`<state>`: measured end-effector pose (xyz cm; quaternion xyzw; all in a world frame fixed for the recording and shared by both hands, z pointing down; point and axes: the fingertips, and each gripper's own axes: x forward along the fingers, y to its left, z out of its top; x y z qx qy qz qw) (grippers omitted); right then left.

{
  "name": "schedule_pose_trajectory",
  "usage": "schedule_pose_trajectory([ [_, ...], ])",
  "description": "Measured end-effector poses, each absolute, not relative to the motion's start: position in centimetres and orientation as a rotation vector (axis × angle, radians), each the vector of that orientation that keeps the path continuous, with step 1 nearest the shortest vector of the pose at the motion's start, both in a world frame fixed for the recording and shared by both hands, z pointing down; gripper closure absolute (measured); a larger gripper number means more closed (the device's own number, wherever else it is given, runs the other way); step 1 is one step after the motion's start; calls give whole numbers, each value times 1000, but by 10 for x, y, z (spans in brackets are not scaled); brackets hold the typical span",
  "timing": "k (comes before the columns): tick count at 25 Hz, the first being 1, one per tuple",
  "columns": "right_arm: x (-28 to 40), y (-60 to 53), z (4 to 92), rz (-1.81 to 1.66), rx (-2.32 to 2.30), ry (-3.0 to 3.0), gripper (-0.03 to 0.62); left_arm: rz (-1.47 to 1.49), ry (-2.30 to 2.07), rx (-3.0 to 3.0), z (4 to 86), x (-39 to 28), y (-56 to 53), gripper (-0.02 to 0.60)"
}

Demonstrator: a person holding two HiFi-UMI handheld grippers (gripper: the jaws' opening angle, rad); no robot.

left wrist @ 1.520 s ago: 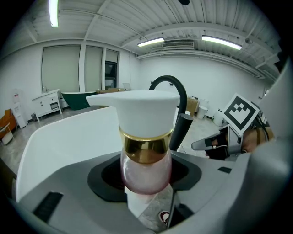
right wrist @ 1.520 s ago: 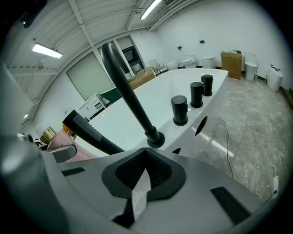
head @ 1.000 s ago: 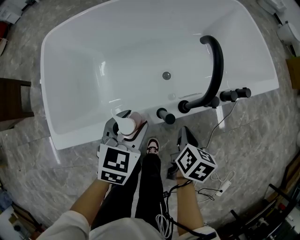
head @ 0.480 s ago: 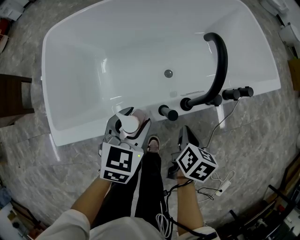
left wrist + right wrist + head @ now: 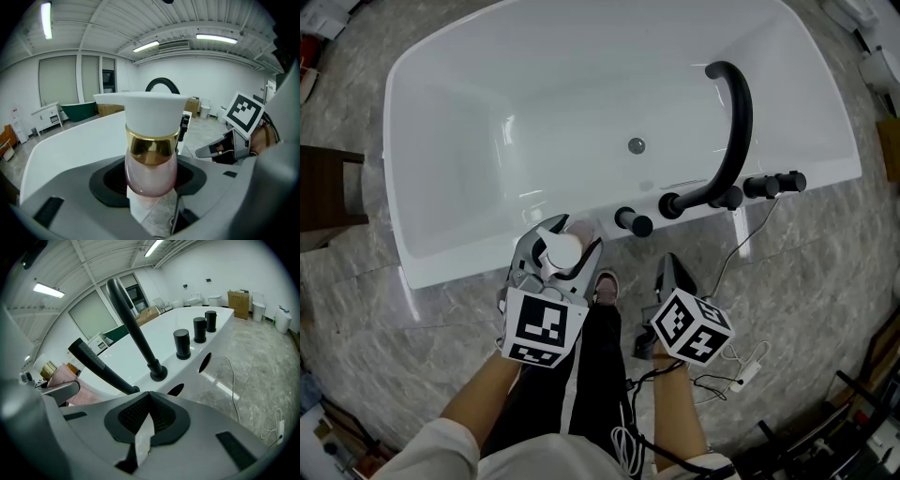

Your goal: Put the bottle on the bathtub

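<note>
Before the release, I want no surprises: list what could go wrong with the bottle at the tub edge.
1. The left gripper holds the bottle by its rounded pink body, with the wide white cap above. Released on the narrow bathtub rim, it might tip into the basin or onto the floor.
2. The black knob stands close beside it; a sideways drift could bump it.

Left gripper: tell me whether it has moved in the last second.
Yes, slightly. The left gripper, shut on the bottle, has edged right along the bathtub rim, toward the nearest black knob.
</note>
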<state>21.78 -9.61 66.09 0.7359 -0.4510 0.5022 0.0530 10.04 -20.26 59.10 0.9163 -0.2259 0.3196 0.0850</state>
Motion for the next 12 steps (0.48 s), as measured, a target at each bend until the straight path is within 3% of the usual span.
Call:
schedule_pose_trajectory([
  [12,220,-97,660,1524,2229,-1381,568,917,-705,2719,592,102,-201,341],
])
